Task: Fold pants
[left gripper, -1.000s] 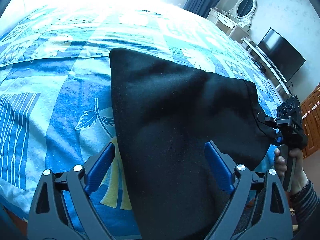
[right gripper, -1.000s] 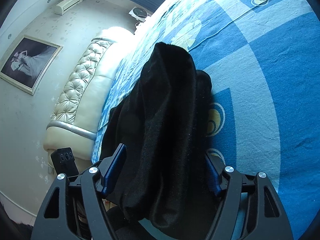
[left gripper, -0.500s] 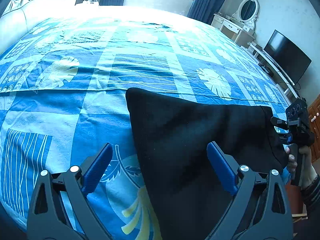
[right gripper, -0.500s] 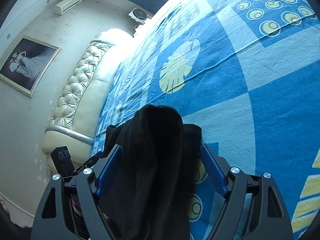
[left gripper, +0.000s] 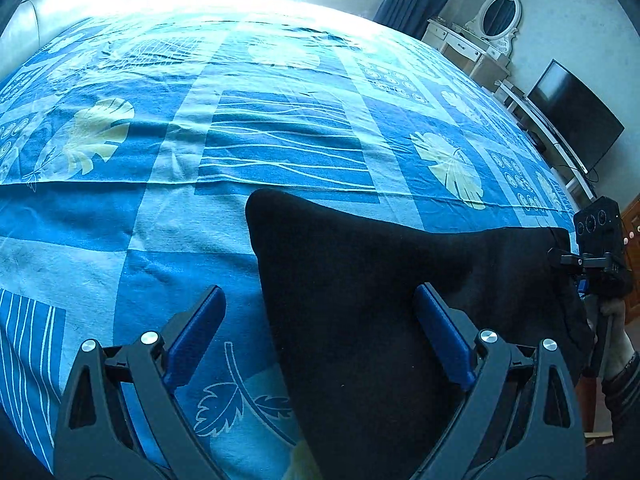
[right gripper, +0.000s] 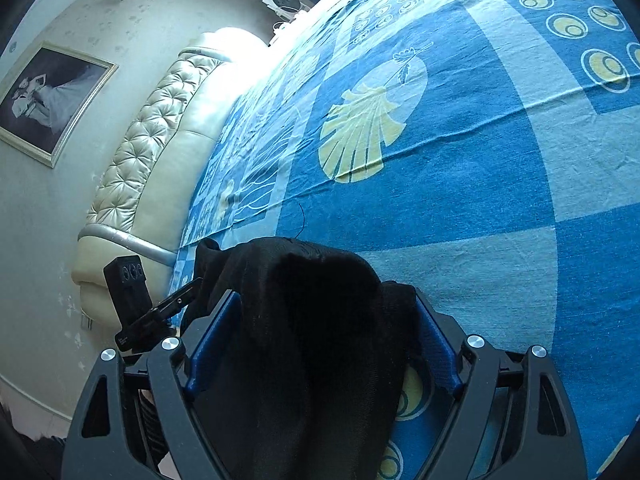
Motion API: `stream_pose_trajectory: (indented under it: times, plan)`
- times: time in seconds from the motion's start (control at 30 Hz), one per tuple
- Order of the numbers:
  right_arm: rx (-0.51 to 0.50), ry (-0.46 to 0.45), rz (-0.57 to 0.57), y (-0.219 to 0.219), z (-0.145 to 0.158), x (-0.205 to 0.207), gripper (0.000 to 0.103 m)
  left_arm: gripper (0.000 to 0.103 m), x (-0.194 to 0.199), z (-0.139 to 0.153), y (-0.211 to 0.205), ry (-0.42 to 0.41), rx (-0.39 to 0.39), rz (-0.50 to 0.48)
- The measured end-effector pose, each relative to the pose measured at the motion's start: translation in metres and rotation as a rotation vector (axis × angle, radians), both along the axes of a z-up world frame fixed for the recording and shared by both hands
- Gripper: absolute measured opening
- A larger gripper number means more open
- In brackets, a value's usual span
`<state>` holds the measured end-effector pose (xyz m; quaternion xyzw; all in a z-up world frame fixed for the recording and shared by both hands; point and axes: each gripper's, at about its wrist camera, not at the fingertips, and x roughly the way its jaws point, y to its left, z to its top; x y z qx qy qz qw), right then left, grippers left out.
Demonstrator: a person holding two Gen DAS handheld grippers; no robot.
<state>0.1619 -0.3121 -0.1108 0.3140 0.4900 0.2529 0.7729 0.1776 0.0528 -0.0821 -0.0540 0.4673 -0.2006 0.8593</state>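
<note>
The black pants (left gripper: 360,280) lie folded over at the near edge of the blue patterned bed (left gripper: 280,140). My left gripper (left gripper: 320,320) stands open above the bed edge, its blue pads apart, with the cloth between and under them. The right gripper shows in that view at the pants' right end (left gripper: 596,264). In the right wrist view the right gripper (right gripper: 320,332) is open too, and a bunched ridge of the pants (right gripper: 320,320) runs between its pads. The left gripper's body (right gripper: 132,300) shows at the left there.
The bed's cream tufted headboard (right gripper: 152,144) runs along the wall, under a framed picture (right gripper: 48,100). A dresser with an oval mirror (left gripper: 500,12) and a black TV (left gripper: 576,120) stand past the bed's right side. A wooden cabinet (left gripper: 632,240) is at the far right.
Both grippers have drawn back toward the bed's near edge. The pants' far fold now takes up less of each view and more bedspread shows beyond it.
</note>
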Motion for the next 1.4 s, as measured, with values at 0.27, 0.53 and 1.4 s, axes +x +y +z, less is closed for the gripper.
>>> stream_pose_trajectory:
  times: [0.27,0.53,1.4]
  plan:
    - [-0.020,-0.031,-0.023,0.001,-0.003,-0.007,0.053,0.047,-0.008,0.004,-0.026,-0.084,0.126,-0.046]
    - [-0.004,-0.072,-0.055,-0.003,0.005,-0.012,0.044,0.034,-0.005,0.010,-0.023,-0.075,0.122,-0.014]
    - [0.068,-0.106,-0.165,-0.018,-0.005,0.067,0.039,0.030,0.073,0.011,-0.035,-0.158,0.236,0.014]
